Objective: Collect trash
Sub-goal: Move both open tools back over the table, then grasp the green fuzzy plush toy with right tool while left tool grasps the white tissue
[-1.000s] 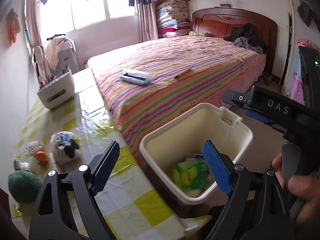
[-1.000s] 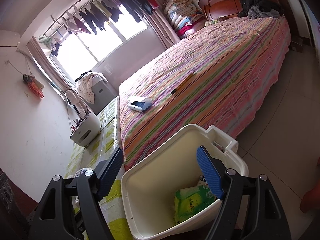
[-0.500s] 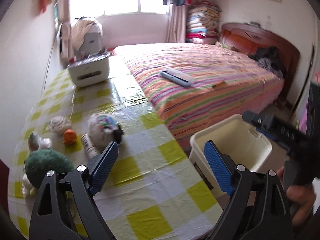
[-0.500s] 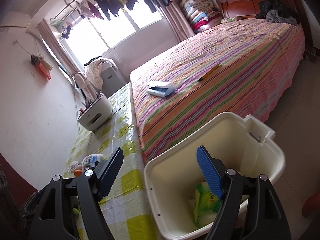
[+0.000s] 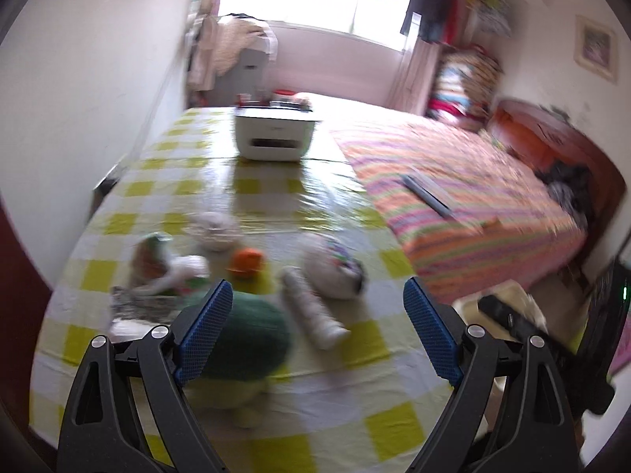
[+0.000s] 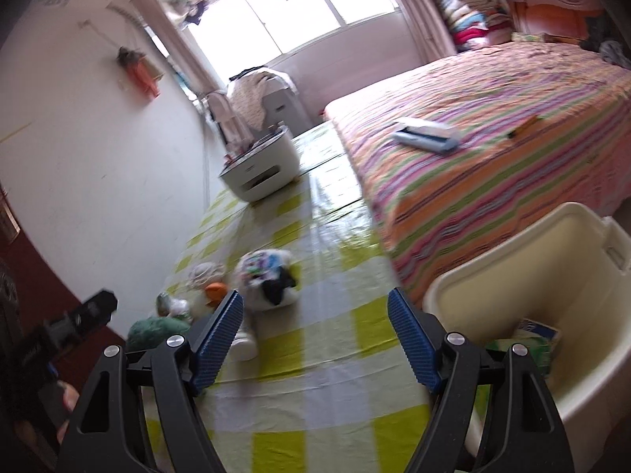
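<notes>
The checked worktop [image 5: 347, 378] carried one green ball [image 5: 252, 339], one white tube [image 5: 311, 311] — beside one bin [image 6: 524, 260]; both grippers — left gripper [image 5: 315, 331], right gripper [image 6: 315, 339] — gaped wide, empty.

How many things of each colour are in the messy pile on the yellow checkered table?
White: 3 (crumpled wad, tube, printed bag)
Orange: 1 (orange scrap)
Dark green: 1 (round lump)
Mixed colours, blurred: 2 (greenish wrapper, silvery wrapper)
Total: 7
</notes>
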`<action>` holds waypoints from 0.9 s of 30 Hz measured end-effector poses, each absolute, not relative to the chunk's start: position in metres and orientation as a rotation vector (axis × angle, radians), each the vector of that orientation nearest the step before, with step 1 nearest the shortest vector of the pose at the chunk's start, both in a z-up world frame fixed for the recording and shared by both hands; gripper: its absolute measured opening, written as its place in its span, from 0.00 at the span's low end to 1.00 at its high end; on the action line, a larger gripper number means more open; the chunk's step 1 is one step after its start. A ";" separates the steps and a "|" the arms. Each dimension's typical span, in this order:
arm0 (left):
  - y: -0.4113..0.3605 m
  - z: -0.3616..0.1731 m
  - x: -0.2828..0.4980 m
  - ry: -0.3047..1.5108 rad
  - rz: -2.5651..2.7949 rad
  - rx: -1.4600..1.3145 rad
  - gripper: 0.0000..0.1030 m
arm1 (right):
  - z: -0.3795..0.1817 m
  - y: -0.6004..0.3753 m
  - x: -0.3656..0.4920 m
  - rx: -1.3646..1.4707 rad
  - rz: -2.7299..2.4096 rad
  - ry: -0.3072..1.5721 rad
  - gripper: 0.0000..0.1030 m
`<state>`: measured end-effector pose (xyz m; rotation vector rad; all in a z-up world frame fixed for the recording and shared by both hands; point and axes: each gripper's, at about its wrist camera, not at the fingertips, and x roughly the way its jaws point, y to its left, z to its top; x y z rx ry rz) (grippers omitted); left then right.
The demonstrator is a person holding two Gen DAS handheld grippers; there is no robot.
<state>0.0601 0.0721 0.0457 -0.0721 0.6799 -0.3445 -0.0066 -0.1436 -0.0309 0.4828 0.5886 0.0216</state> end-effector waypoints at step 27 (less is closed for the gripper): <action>0.244 -0.038 0.133 1.049 -0.200 -0.395 0.85 | -0.073 0.037 0.082 0.342 0.458 0.840 0.89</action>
